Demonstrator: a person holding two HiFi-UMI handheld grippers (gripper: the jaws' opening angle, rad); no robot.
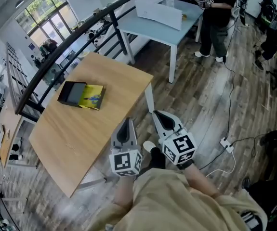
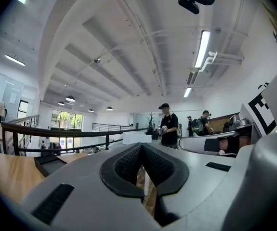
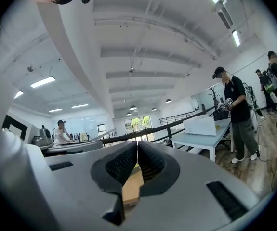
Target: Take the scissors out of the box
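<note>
A flat box, black on its left half and yellow on its right, lies on the wooden table towards its far left part. I cannot make out any scissors. Both grippers hang off the table's near right edge, well short of the box, pointing level. My left gripper is shut with nothing in it; in the left gripper view its pads meet at the tips, with the box's dark edge low at the left. My right gripper is shut and empty too, its pads touching.
A black railing runs behind the wooden table. Beyond it stands a light blue table with a white box, and a person stands beside it. Cables and a power strip lie on the wooden floor to the right.
</note>
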